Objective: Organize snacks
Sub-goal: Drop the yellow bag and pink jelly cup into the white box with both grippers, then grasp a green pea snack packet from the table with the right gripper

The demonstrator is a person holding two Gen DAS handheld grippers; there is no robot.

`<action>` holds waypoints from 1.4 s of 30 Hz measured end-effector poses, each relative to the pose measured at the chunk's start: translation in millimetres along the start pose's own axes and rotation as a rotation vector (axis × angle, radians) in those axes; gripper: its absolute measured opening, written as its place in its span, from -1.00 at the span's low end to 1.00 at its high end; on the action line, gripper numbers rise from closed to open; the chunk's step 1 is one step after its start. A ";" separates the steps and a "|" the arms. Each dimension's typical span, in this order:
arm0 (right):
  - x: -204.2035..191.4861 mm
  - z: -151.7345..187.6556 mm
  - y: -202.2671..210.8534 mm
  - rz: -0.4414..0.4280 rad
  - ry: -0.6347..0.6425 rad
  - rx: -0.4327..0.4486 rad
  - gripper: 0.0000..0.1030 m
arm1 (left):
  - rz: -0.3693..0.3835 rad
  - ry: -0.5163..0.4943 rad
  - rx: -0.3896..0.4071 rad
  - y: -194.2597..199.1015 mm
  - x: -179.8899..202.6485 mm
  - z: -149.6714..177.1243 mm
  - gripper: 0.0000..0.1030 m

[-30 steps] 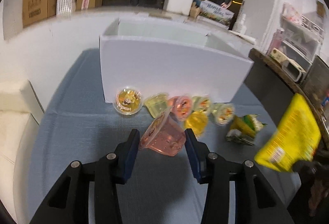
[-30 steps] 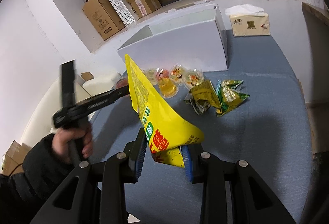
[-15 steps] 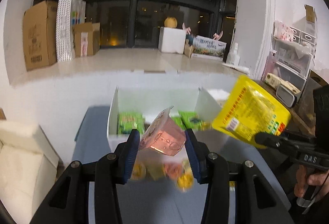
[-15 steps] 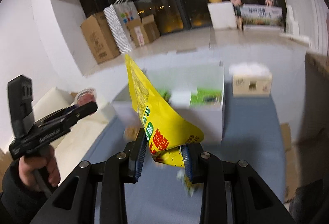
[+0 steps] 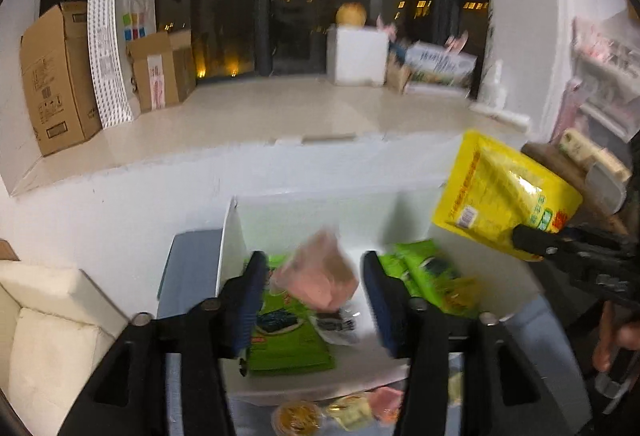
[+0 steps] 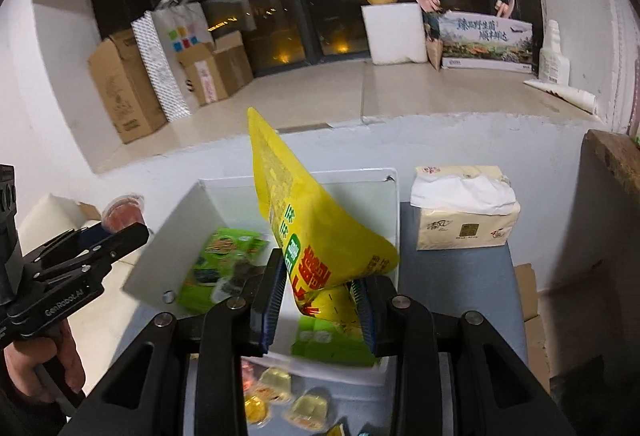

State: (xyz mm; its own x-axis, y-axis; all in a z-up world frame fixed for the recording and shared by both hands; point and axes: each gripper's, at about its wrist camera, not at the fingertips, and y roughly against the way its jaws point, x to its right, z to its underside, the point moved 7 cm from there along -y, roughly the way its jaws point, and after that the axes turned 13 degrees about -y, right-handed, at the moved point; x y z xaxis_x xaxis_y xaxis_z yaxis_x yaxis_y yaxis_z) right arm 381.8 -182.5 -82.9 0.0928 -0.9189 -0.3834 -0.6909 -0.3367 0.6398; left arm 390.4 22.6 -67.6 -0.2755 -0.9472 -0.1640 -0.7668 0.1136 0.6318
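We've both grippers over the box (image 5: 304, 204). L gripper (image 5: 316, 288) jaws opening, pink cup (image 5: 320, 276) loose btwn them. R gripper (image 6: 320, 292) opening too, yellow bag (image 6: 316, 232) btwn pads, tipping boxward.

One white box (image 6: 384, 196). One yellow bag (image 6: 316, 228). One pink jelly cup (image 5: 320, 276) over box. Green packets (image 5: 288, 336) inside: at least three. Loose jelly cups (image 6: 280, 392) on surface: about five, blurred. One tissue pack (image 6: 464, 212). Two grippers.

box (image 6: 168, 256): snack packets (image 6: 216, 264) inside | jelly cups (image 6: 280, 396) before it | tissue pack (image 6: 464, 212) right of it
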 end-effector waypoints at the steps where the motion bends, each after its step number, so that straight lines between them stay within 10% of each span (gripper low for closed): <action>1: 0.8 1.2 -5.1 -0.014 -0.006 -0.019 0.68 | 0.001 0.000 -0.027 -8.1 -0.1 3.5 0.64; 5: 6.7 6.6 -3.6 0.019 0.014 0.006 0.99 | 0.010 -0.006 -0.041 -15.0 2.6 16.0 1.00; 24: 56.1 131.0 111.4 -0.035 -0.019 0.014 1.00 | 0.085 0.044 -0.008 99.5 59.8 112.3 1.00; 31: 84.1 180.3 96.8 0.071 -0.036 -0.037 1.00 | 0.088 0.054 -0.014 138.4 93.9 163.6 1.00; 42: 105.5 159.4 27.6 0.127 -0.109 -0.090 0.81 | 0.130 0.087 -0.042 159.0 112.4 195.2 1.00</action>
State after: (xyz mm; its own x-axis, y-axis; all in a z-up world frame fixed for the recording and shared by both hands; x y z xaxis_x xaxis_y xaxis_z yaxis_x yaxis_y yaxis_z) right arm 258.2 -256.0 -211.9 -0.0724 -0.9290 -0.3628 -0.6246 -0.2414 0.7427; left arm 124.3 -7.2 -133.5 -0.3184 -0.9479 -0.0140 -0.7023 0.2260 0.6750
